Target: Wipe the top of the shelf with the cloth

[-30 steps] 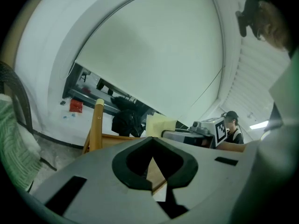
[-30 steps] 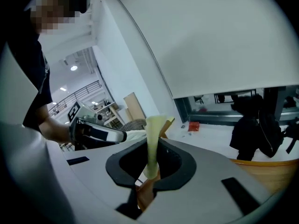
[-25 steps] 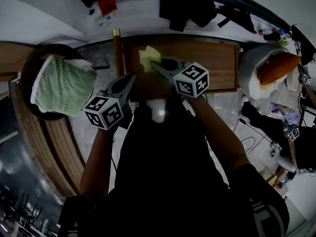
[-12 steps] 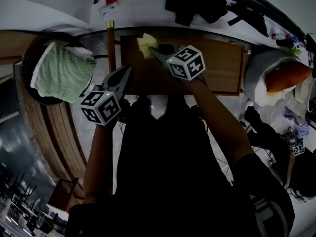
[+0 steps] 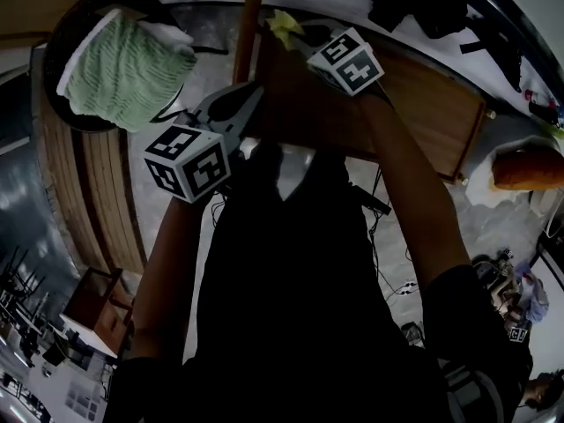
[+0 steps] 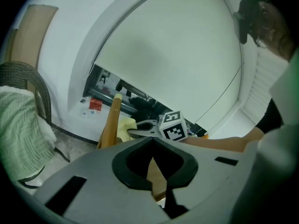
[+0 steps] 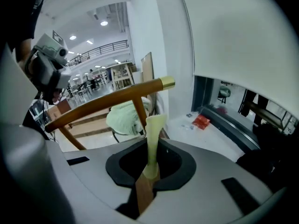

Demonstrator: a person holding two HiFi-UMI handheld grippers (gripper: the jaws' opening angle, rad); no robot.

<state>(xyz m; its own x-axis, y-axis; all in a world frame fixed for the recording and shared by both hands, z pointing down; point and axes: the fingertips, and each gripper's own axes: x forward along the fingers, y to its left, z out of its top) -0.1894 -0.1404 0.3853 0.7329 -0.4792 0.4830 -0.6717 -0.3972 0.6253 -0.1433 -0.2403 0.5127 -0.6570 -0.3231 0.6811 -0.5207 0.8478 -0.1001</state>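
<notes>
The yellow cloth (image 5: 284,23) lies at the left end of the wooden shelf (image 5: 414,86) top, beside the brass-capped post (image 5: 249,16) – pinched in the right gripper (image 5: 297,35). That arm reaches forward across the shelf, its jaws clamped on a fold of cloth that stands up between them. The left gripper (image 5: 254,92) hovers at the shelf's near-left edge – jaws together, with nothing in them. A green knitted cushion (image 5: 123,60) sits left of the shelf.
</notes>
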